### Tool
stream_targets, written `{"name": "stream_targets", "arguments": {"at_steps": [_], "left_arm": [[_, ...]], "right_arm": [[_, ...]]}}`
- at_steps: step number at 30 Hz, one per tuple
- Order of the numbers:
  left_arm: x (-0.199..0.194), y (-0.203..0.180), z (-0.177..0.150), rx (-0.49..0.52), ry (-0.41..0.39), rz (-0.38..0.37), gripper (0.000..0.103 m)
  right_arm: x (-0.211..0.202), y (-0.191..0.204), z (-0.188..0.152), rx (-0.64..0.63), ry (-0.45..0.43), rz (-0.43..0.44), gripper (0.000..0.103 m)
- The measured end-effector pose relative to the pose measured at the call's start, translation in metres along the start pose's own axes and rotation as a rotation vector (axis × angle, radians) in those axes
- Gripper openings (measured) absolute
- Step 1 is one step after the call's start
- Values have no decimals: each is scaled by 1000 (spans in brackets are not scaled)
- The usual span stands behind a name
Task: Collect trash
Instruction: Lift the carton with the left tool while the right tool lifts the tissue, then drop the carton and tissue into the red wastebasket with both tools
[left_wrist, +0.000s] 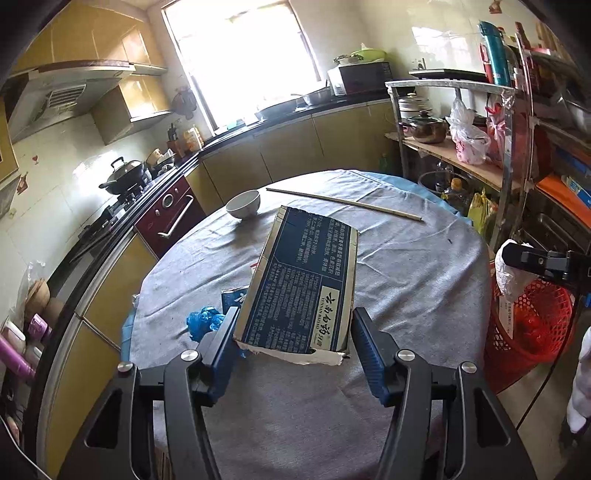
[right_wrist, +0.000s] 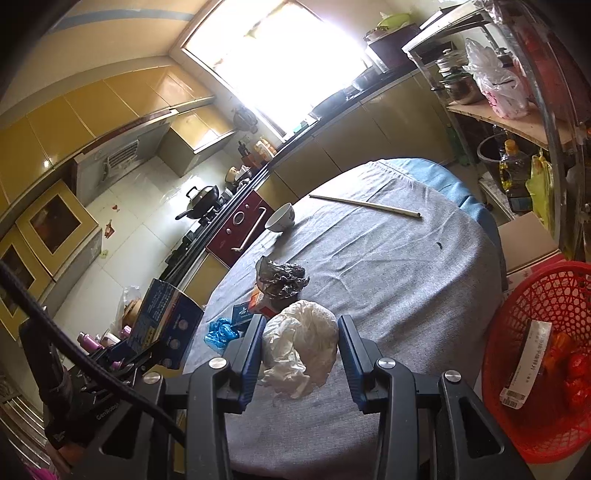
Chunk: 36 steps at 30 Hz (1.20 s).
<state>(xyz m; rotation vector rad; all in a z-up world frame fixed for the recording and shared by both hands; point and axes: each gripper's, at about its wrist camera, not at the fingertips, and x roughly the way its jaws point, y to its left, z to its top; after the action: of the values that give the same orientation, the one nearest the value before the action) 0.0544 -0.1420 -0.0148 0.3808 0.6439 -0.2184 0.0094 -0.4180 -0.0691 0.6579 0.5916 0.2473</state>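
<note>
My left gripper (left_wrist: 293, 326) is shut on a dark blue cardboard box (left_wrist: 303, 280) and holds it above the round table (left_wrist: 406, 266); the box also shows at the left of the right wrist view (right_wrist: 166, 325). My right gripper (right_wrist: 301, 332) is shut on a crumpled white plastic bag (right_wrist: 303, 338) above the table's near edge; the bag and gripper also show at the right of the left wrist view (left_wrist: 509, 273). On the grey cloth lie a crumpled black bag (right_wrist: 282, 278), a blue bag (right_wrist: 221, 332) and small cartons (right_wrist: 255, 306). A red mesh trash basket (right_wrist: 546, 354) stands to the right.
A white bowl (right_wrist: 280, 218) and a long chopstick (right_wrist: 365, 205) lie at the table's far side. A metal shelf rack (left_wrist: 509, 122) with pots and bags stands to the right. A kitchen counter with stove and wok (left_wrist: 123, 175) runs along the left. A cardboard box (right_wrist: 524, 236) sits behind the basket.
</note>
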Motion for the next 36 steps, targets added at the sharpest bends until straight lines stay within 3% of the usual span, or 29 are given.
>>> {"name": "stream_targets", "arguments": {"at_steps": [17, 25, 32, 36], "left_arm": [[1, -38, 9, 91, -2, -50, 61], [12, -72, 10, 137, 29, -240, 61], [24, -123, 17, 208, 69, -412, 61], [27, -159, 19, 267, 91, -490, 61]], "right_arm": [[-28, -32, 2, 63, -53, -34, 42], [-54, -65, 5, 112, -104, -115, 42], [-86, -110, 6, 164, -153, -294, 42], [-101, -142, 4, 233, -172, -346, 42]]}}
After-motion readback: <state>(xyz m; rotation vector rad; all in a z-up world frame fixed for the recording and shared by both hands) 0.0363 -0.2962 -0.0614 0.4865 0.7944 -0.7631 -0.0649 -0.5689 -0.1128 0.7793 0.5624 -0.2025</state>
